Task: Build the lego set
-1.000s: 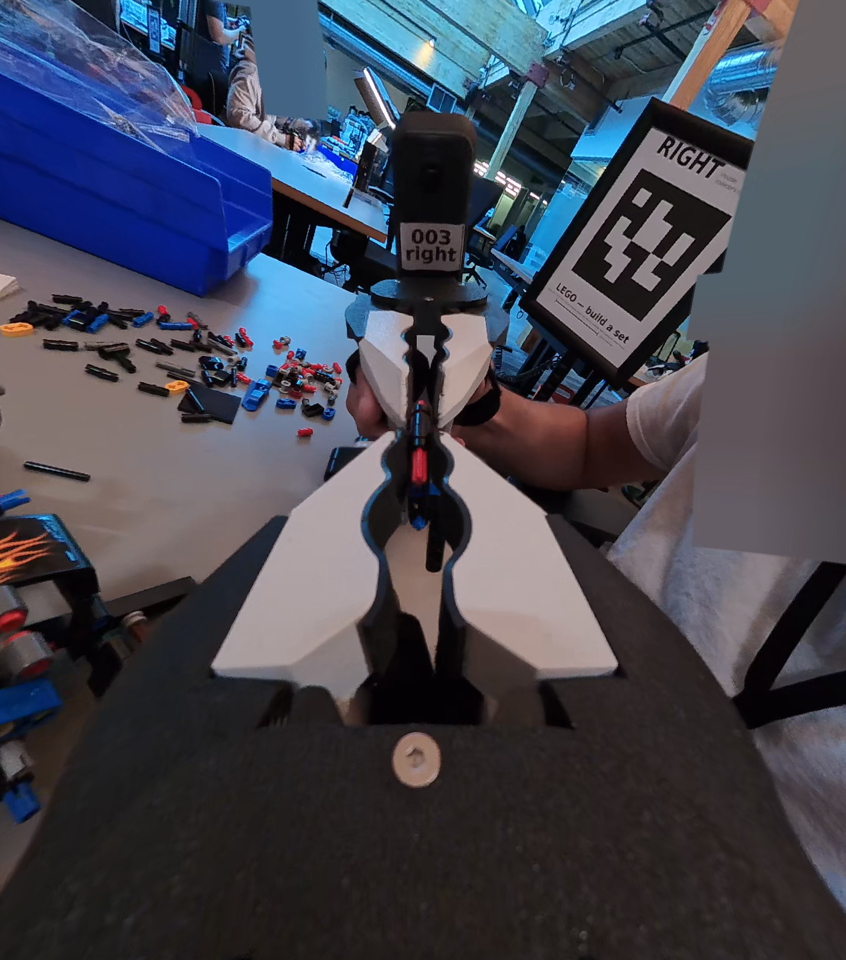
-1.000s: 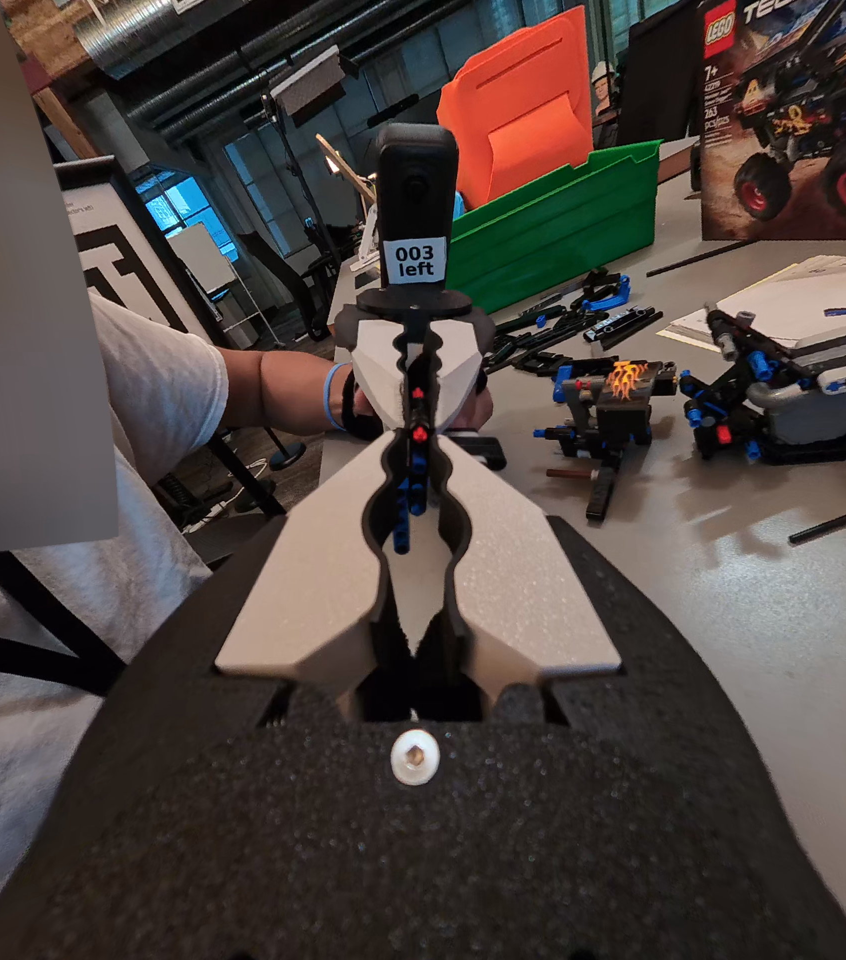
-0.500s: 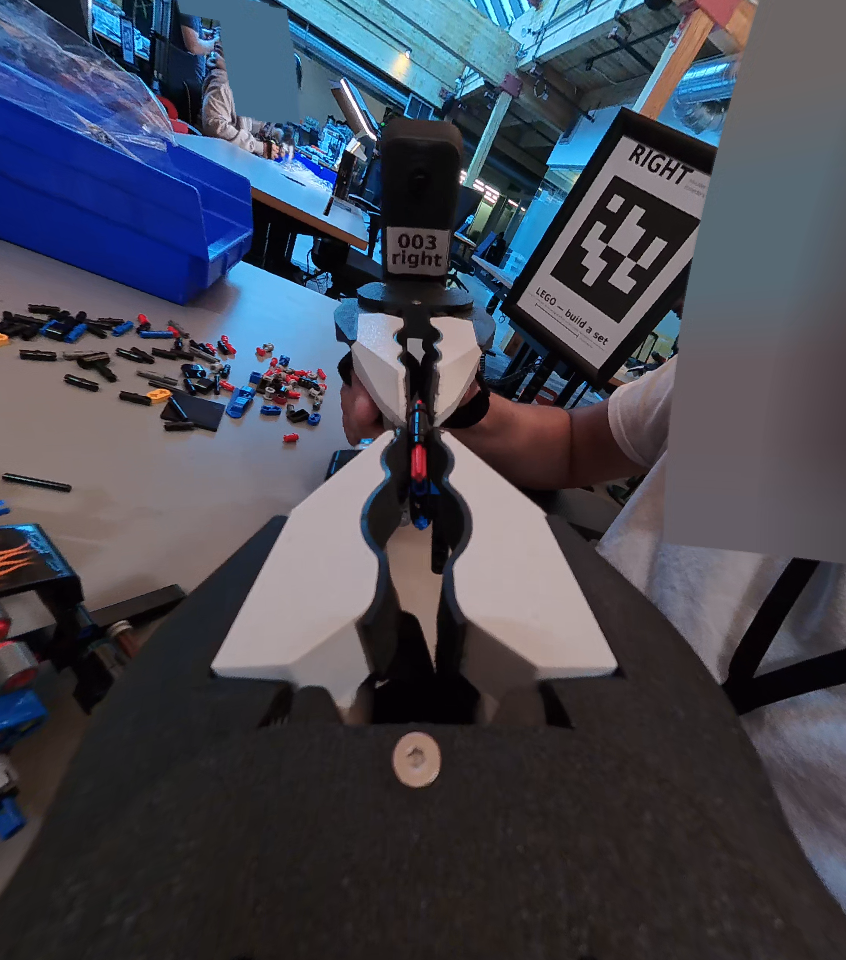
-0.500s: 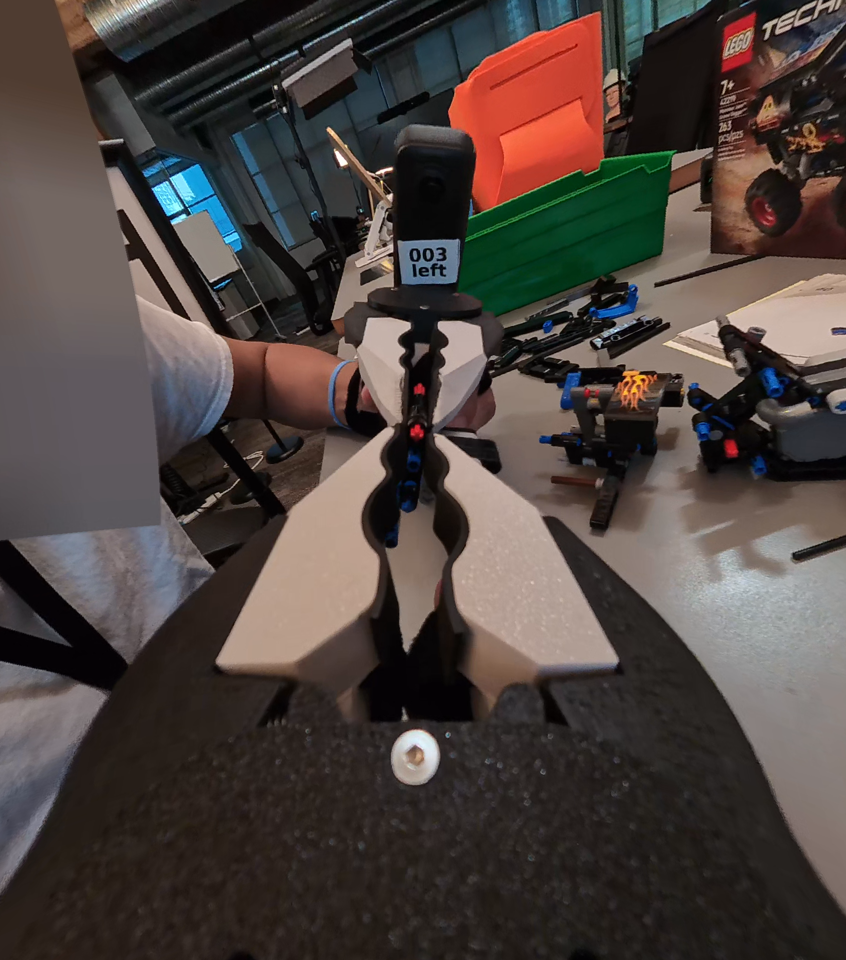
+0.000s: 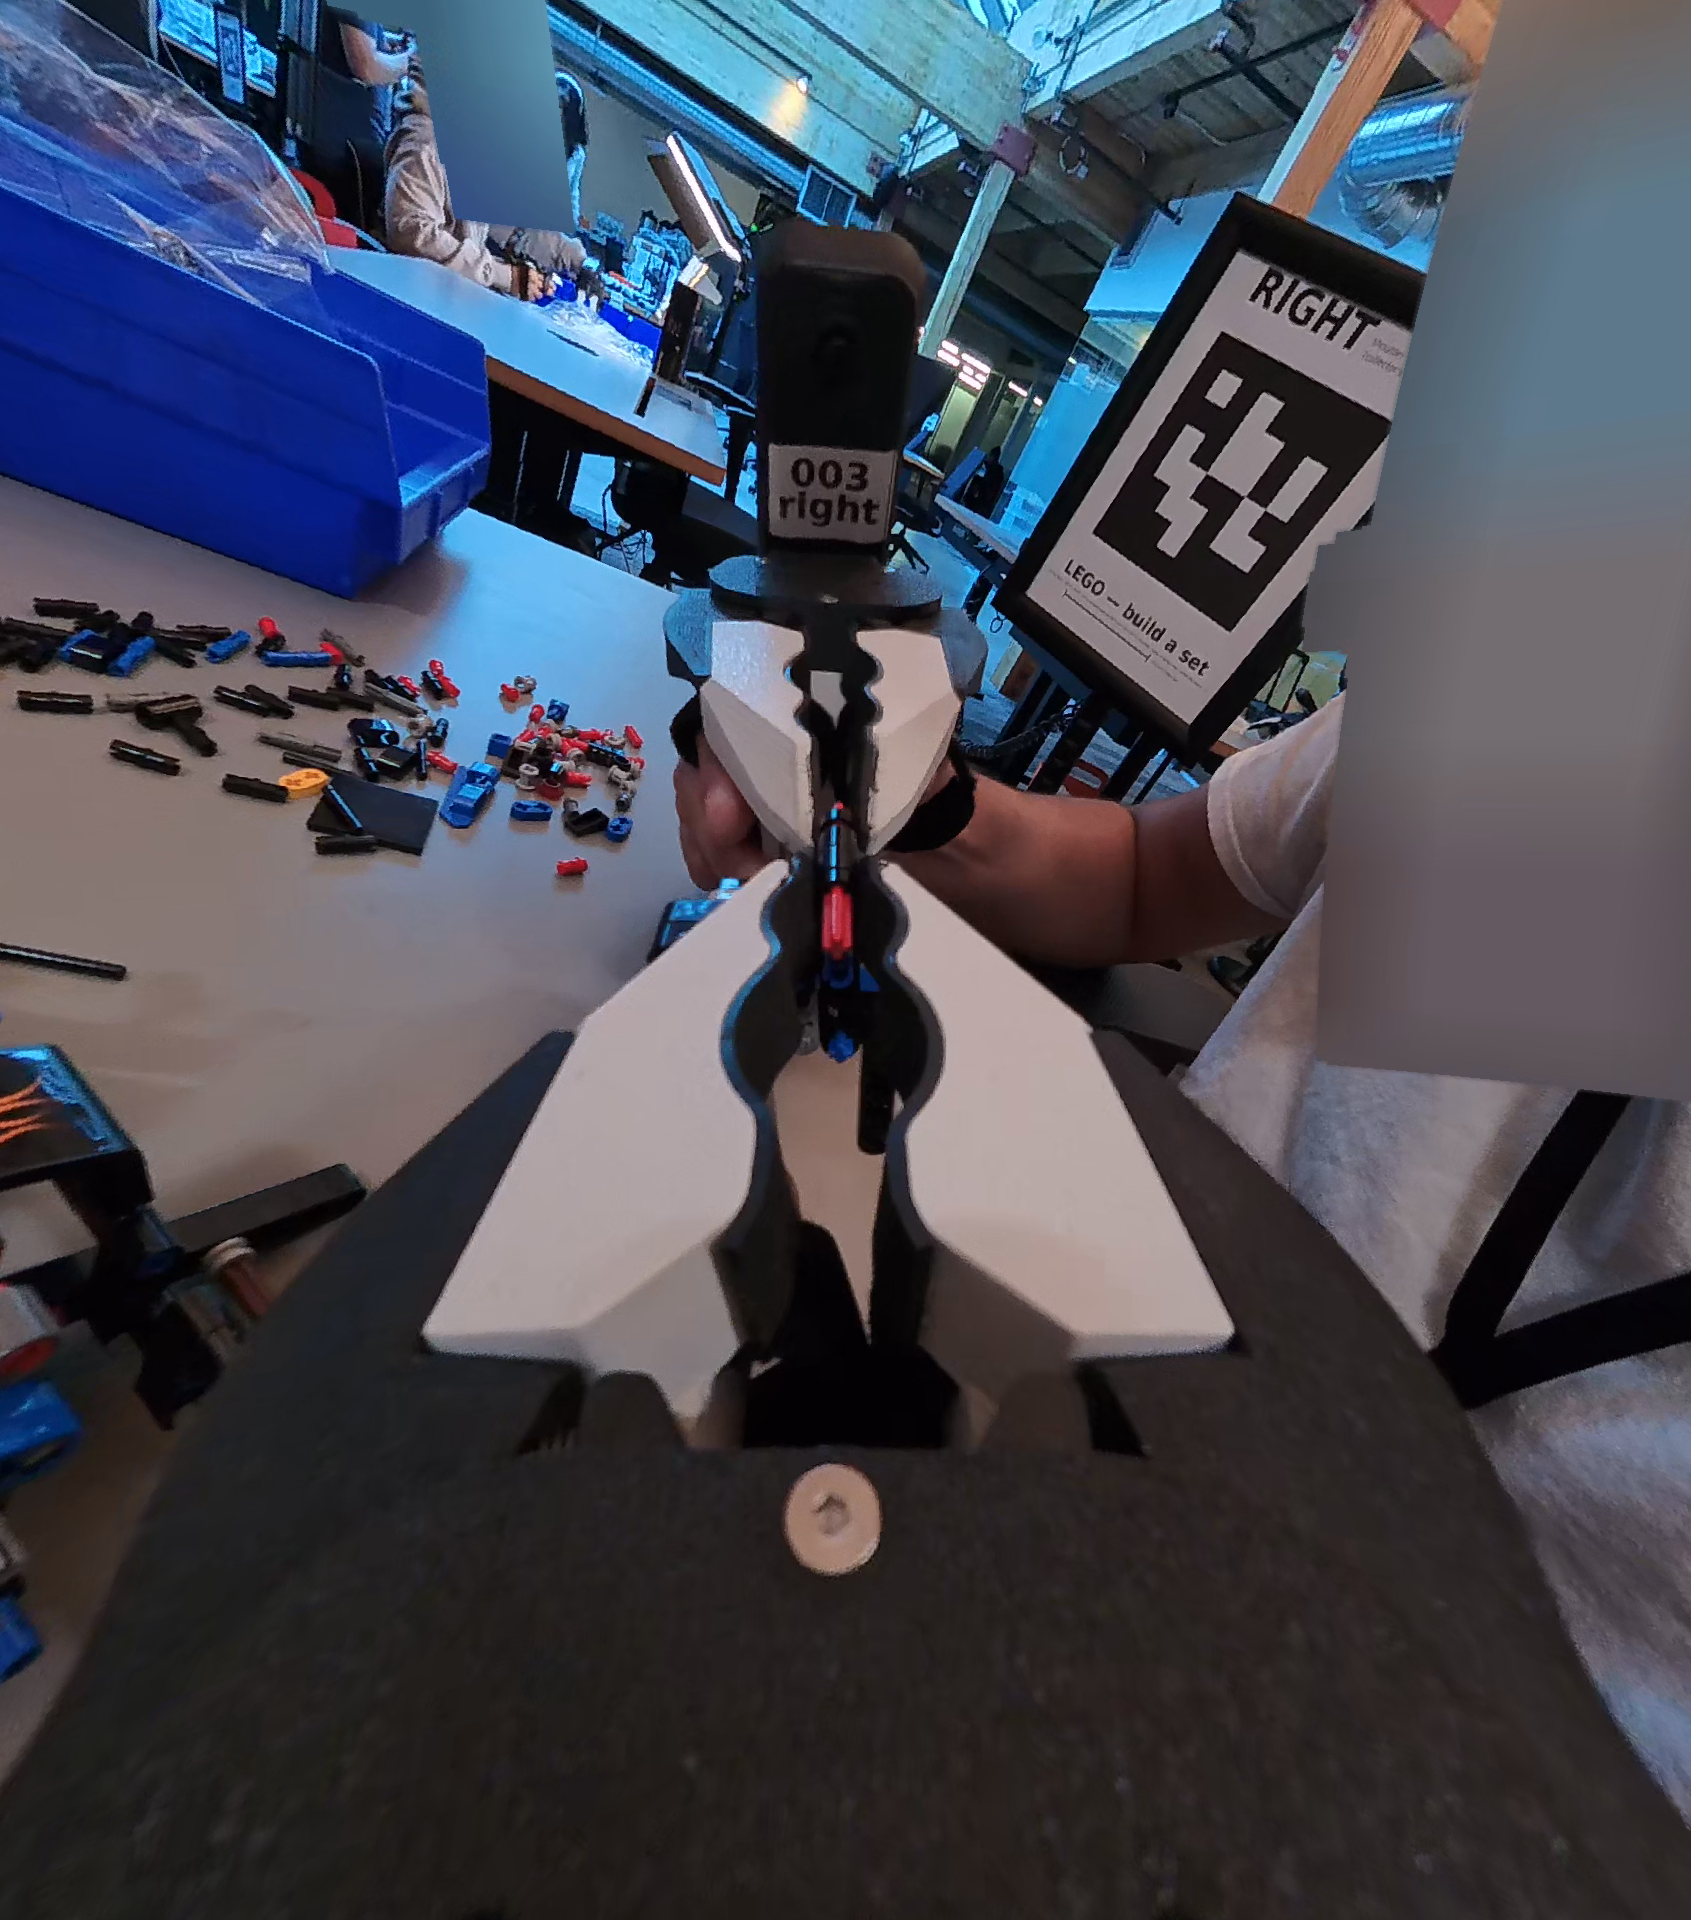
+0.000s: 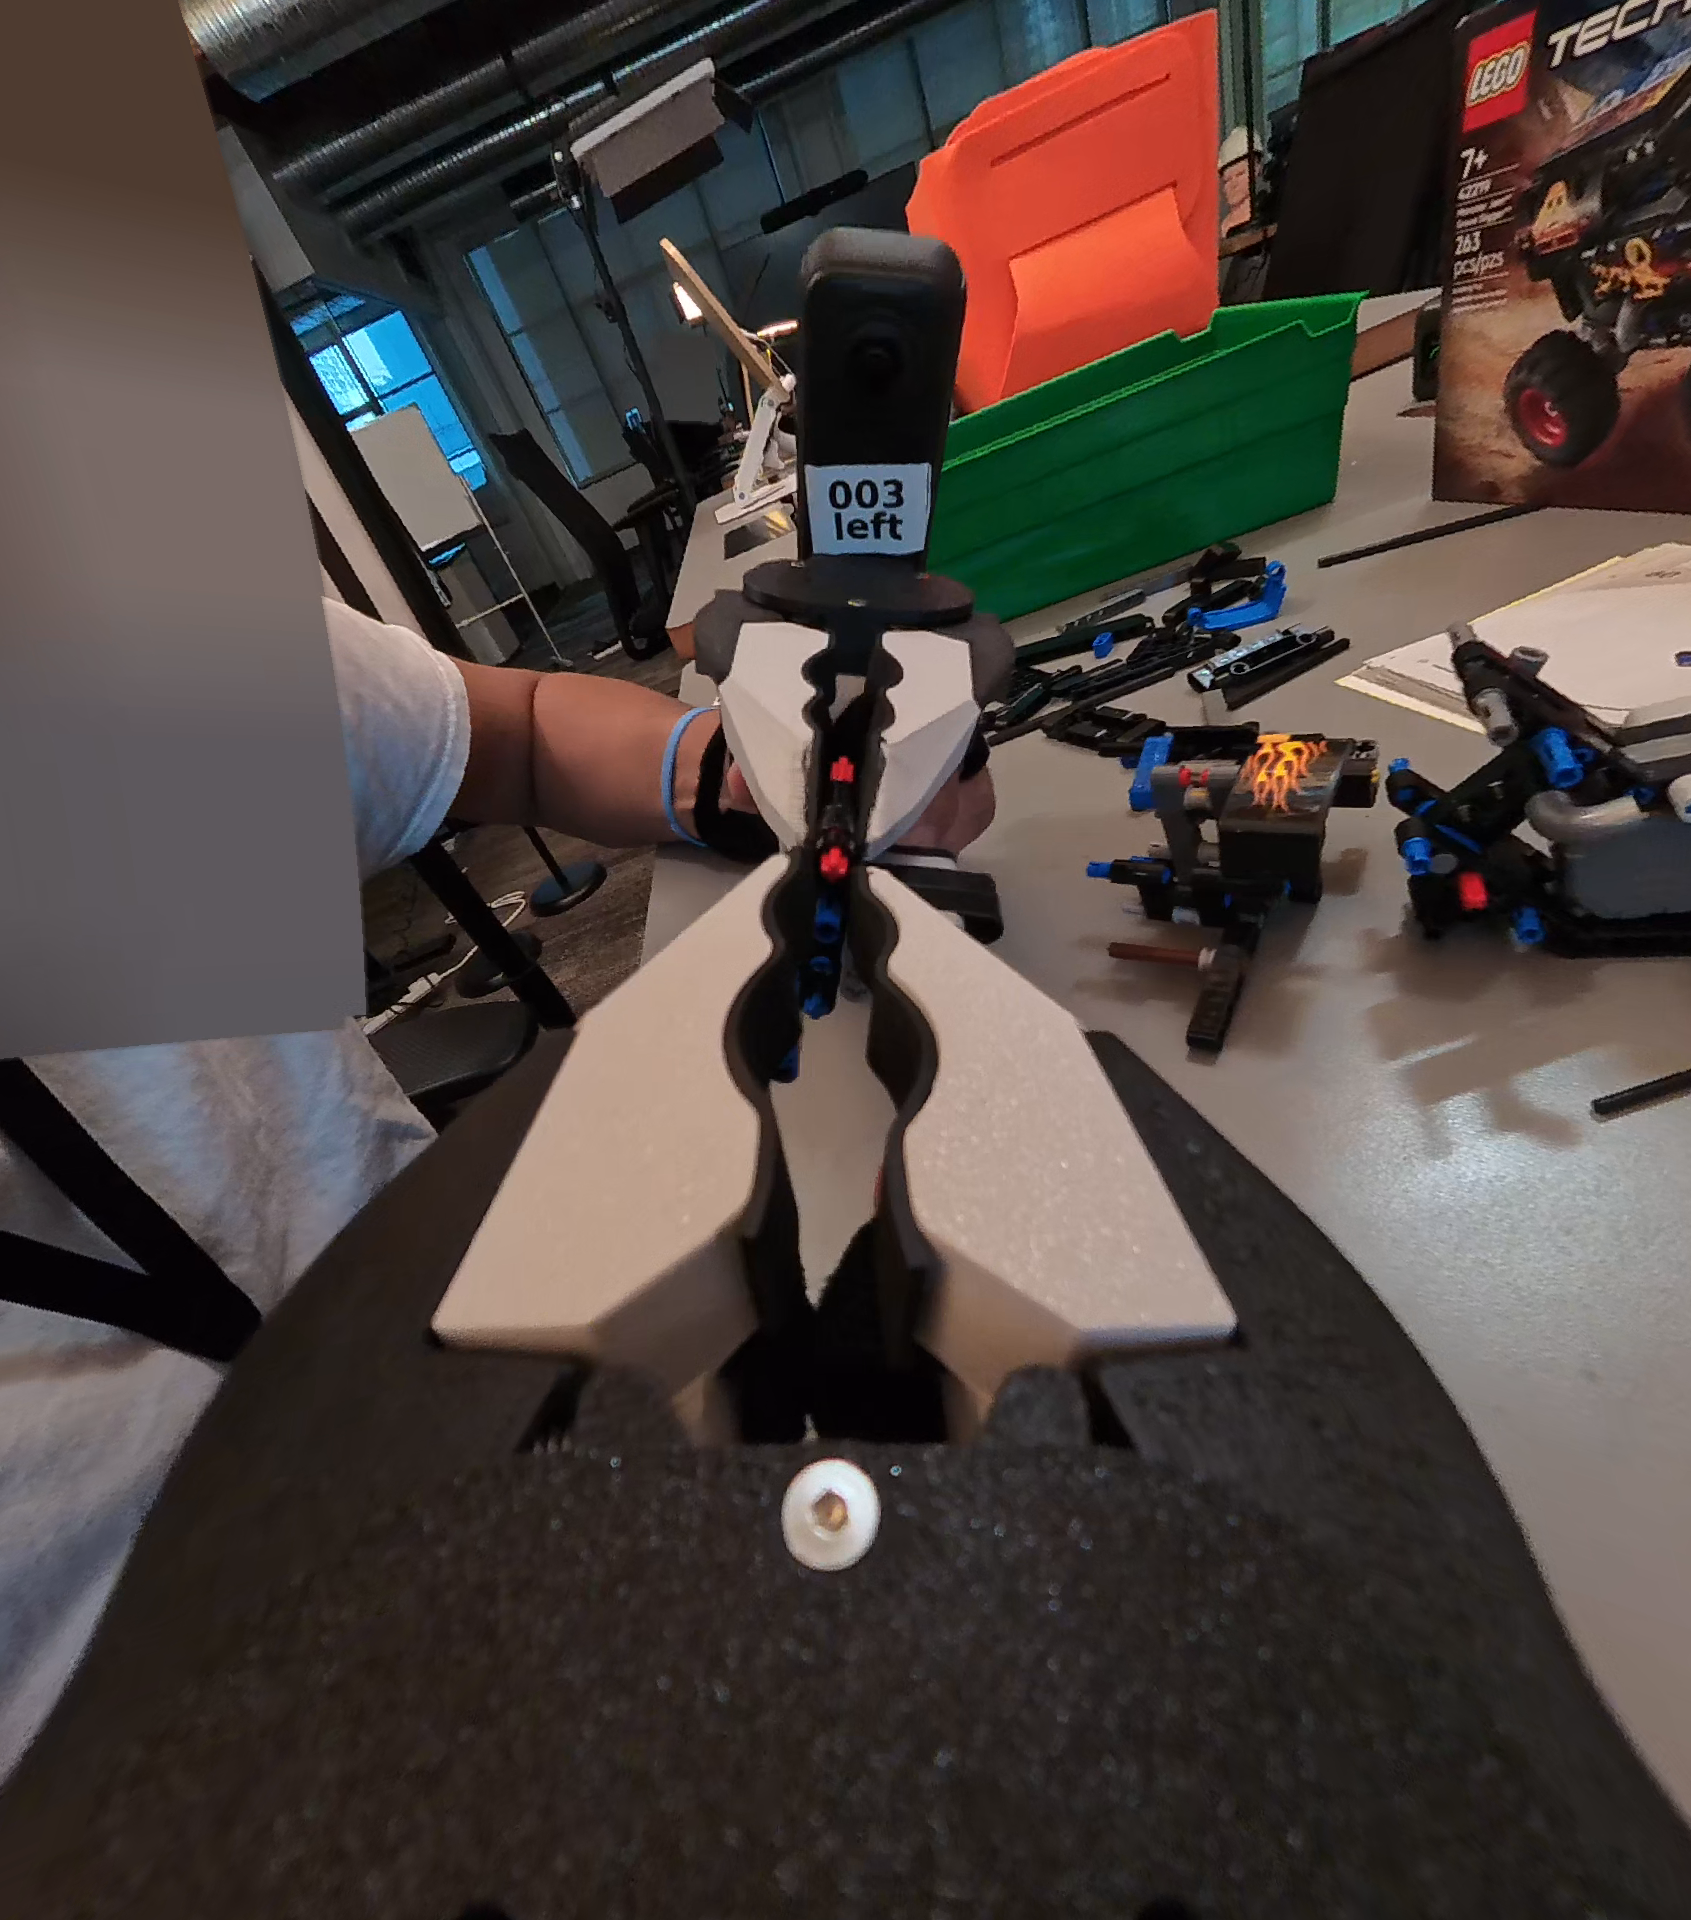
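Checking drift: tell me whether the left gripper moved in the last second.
No. In the right wrist view the left gripper sits as far left of the flame-printed block as before.

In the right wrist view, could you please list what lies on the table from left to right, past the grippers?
Flame-decorated sub-assembly → grey and black chassis assembly → loose black axle.

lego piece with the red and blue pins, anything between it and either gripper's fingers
Nothing visible. The small lego piece is pinched directly by the left gripper and the right gripper, which meet tip to tip above the table.
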`<state>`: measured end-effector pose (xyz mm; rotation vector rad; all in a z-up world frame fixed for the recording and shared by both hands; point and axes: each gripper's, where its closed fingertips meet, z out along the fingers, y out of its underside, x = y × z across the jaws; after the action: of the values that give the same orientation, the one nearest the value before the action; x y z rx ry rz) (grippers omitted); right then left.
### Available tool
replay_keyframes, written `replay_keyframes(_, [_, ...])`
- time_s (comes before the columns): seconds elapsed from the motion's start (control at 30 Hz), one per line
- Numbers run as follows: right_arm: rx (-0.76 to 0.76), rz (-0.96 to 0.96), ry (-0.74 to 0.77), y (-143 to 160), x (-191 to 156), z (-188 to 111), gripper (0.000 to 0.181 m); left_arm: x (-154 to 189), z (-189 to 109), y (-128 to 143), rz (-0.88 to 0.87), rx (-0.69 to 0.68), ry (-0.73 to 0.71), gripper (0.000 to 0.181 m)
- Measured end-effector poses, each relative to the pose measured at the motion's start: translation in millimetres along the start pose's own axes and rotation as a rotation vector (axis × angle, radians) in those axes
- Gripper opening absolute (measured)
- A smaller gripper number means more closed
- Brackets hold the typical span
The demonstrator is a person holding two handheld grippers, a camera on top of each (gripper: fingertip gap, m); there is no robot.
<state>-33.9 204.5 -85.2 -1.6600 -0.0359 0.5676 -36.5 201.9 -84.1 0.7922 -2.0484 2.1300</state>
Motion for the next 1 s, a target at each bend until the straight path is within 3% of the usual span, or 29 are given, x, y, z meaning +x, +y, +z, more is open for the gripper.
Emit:
replay_keyframes(0.6, [-0.006, 0.010, -0.010, -1.6, 0.1, 2.0, 0.005, -1.3, 2.4, -0.9, 0.018, 0.003, -0.017, 0.005])
replay_keyframes(0.7, [-0.039, 0.003, 0.007, 4.7, 1.6, 6.1, 0.005, 0.5, 5.4, -0.3, 0.061, -0.001, -0.033, 0.011])
replay_keyframes(1.0, [0.030, 0.031, 0.001, -6.7, 3.0, -1.8, 0.005, -5.7, -6.1, -6.6, 0.025, 0.030, -0.024, 0.000])
